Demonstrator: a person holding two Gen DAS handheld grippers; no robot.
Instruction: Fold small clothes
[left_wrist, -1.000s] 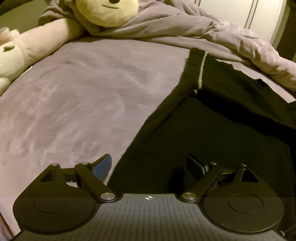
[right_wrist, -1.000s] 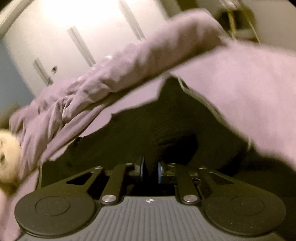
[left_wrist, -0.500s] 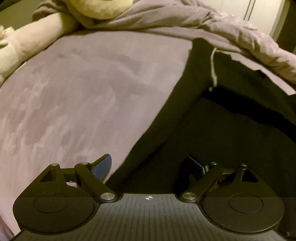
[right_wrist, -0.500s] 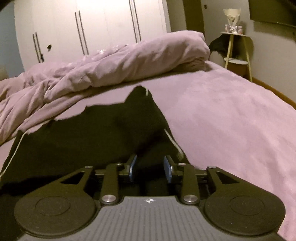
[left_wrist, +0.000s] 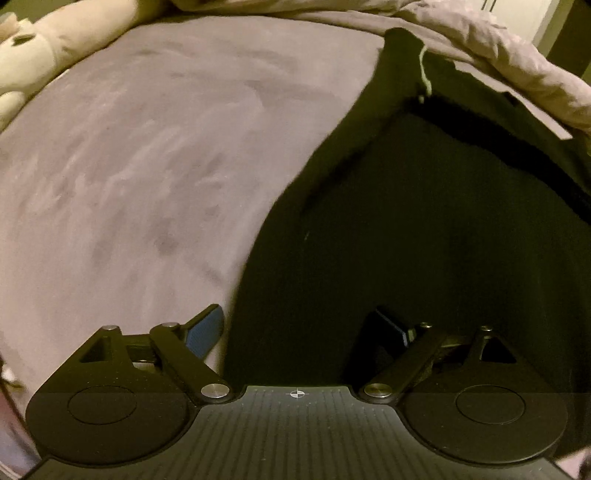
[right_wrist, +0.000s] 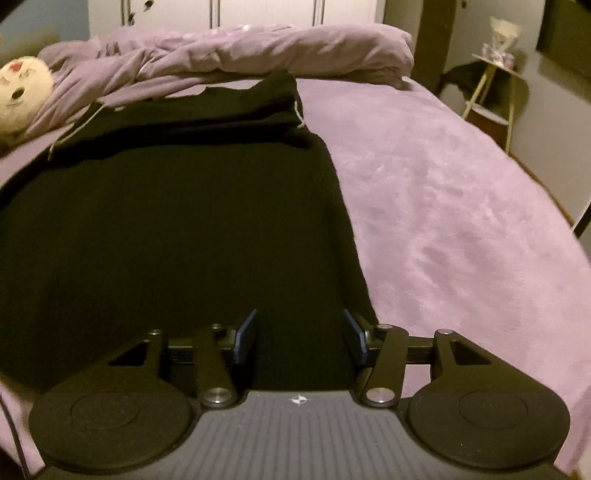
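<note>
Your black garment (right_wrist: 177, 229) lies flat on the purple bedspread (right_wrist: 461, 206), its far end folded into a raised band with pale drawstrings (left_wrist: 424, 74) at both corners.

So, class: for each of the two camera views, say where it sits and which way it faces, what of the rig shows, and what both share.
Left wrist: sits on the left claw, looking down at the black garment's left edge; its open fingers show.
Right wrist: sits on the right claw, its jaws just opening and empty, facing along the garment's right edge toward the rumpled duvet.
Shared: garment, purple bed cover, plush toy.
</note>
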